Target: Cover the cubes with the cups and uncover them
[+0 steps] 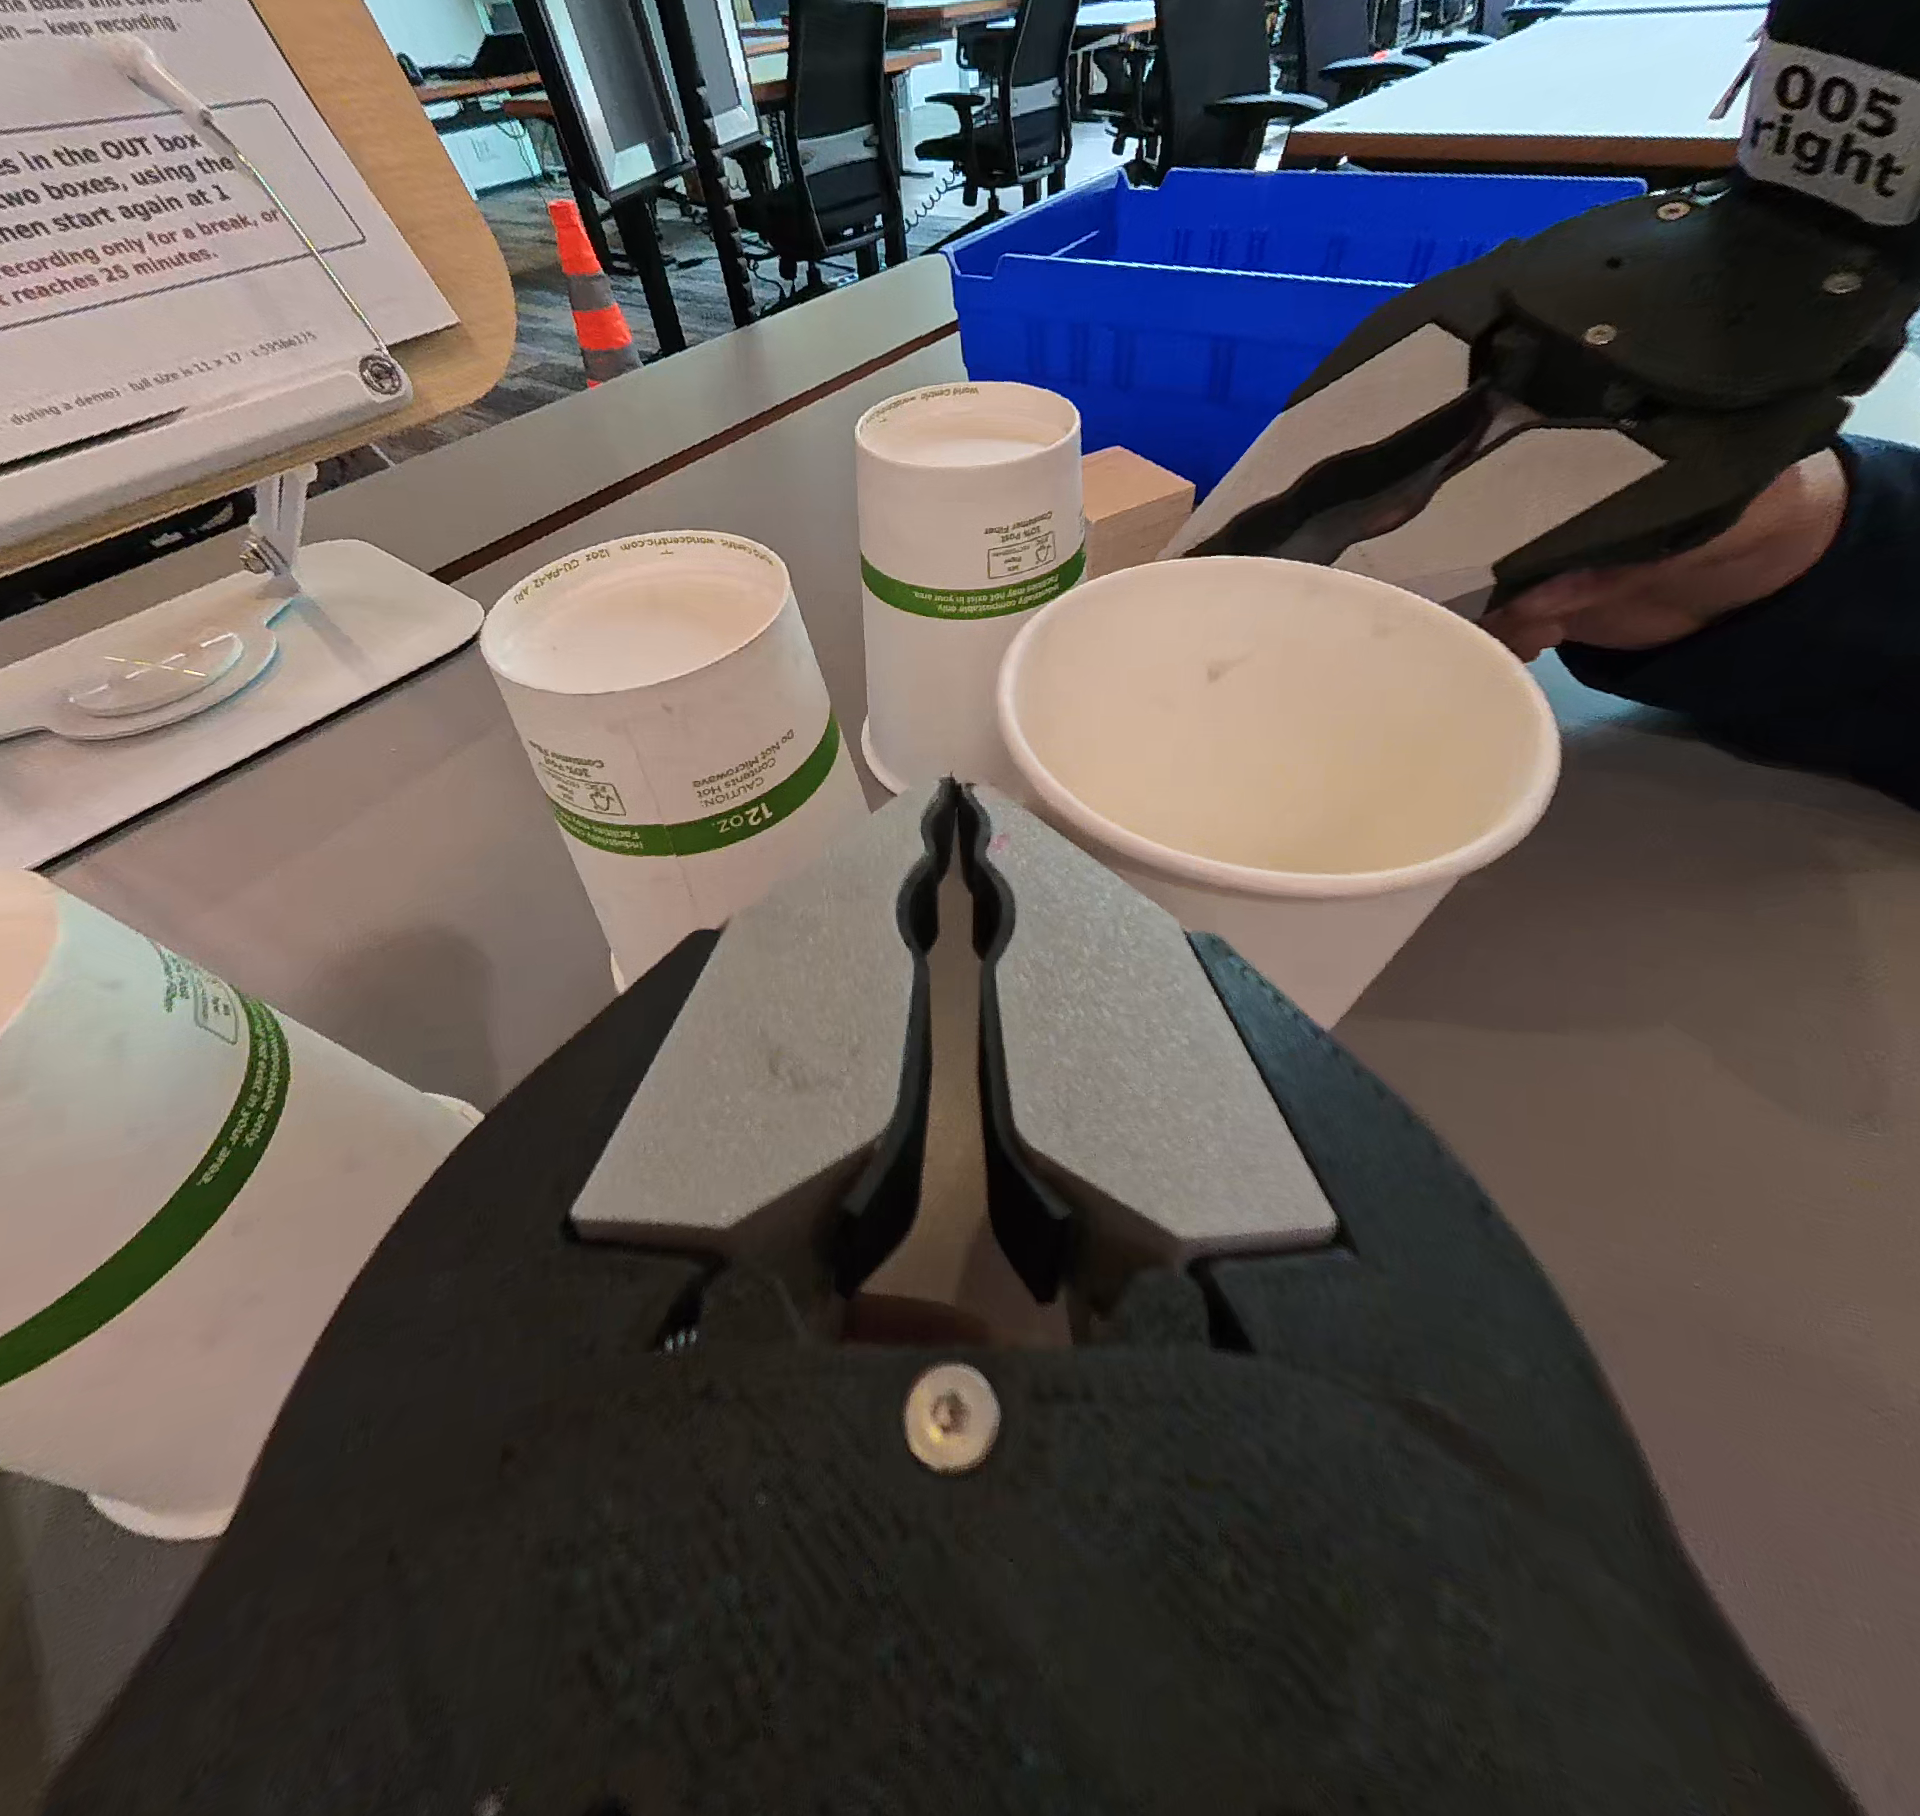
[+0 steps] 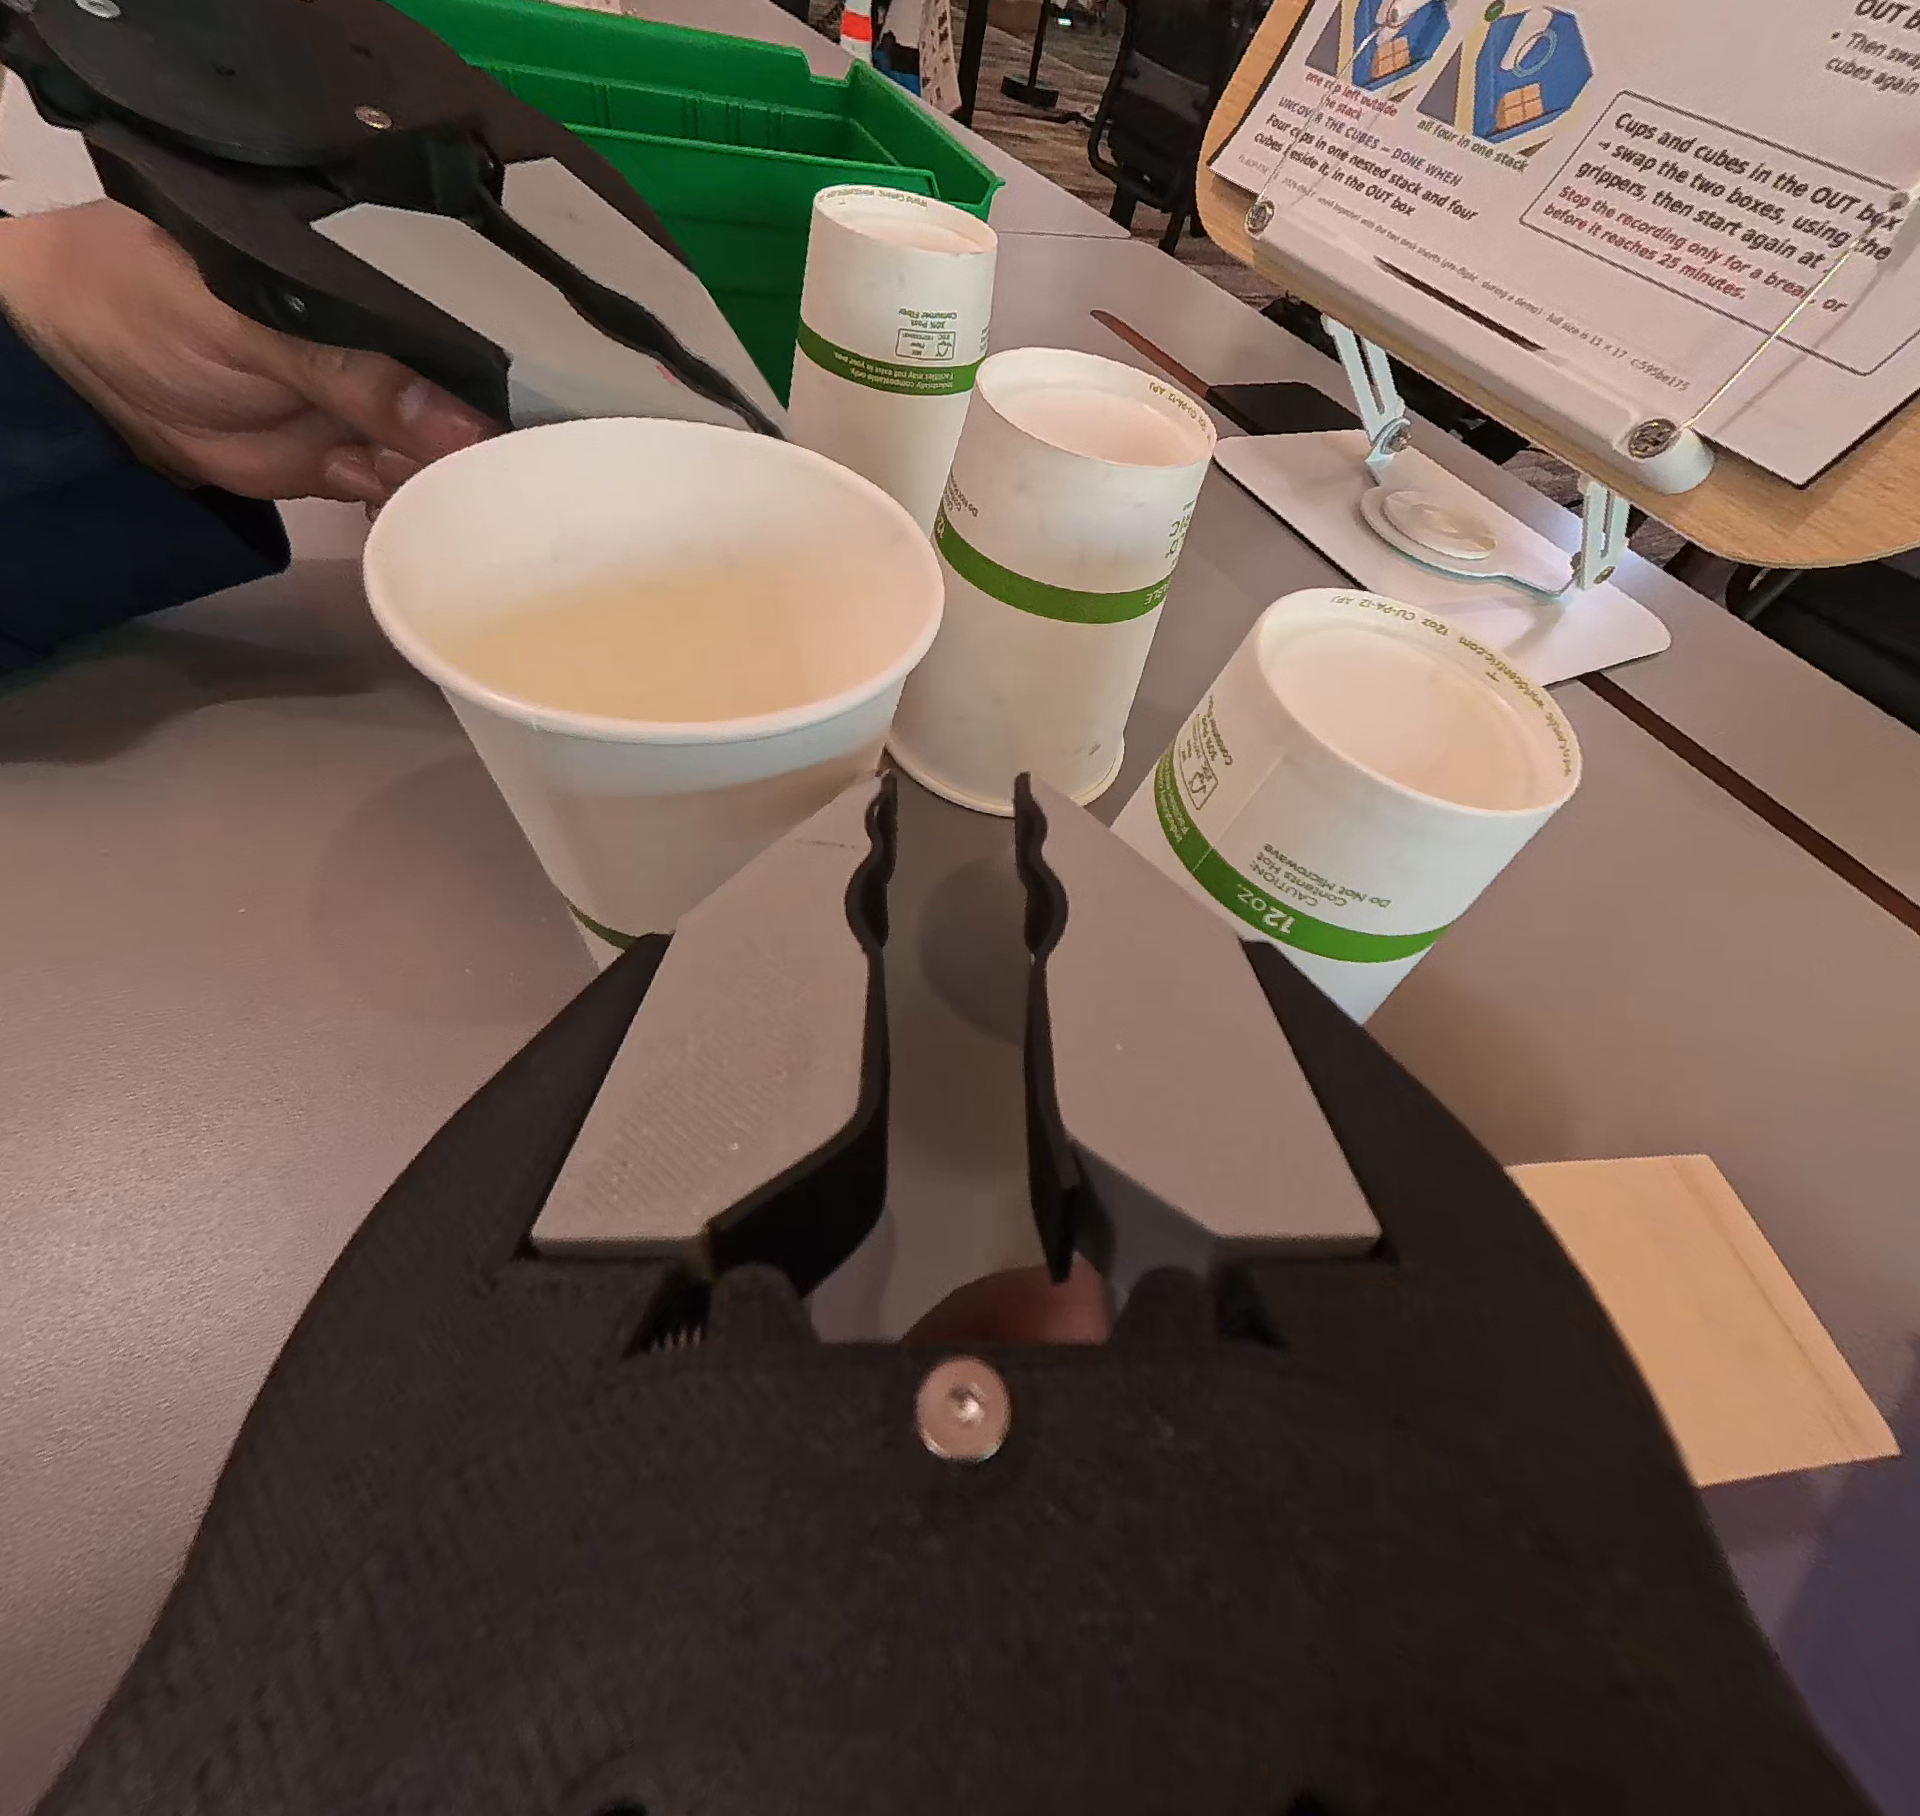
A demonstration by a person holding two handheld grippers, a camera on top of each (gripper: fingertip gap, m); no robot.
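Four white paper cups with a green band stand on the grey table [image 2: 208, 935]. One upright cup [image 2: 665, 665] has its mouth up, and its inside is bare. The three other cups stand upside down, bottoms up: a near cup [image 2: 1351, 810], a middle cup [image 2: 1060, 561] and a far cup [image 2: 894, 332] close to the table's far edge. One pale wooden cube [image 2: 1704, 1309] lies uncovered on the table, apart from the cups.
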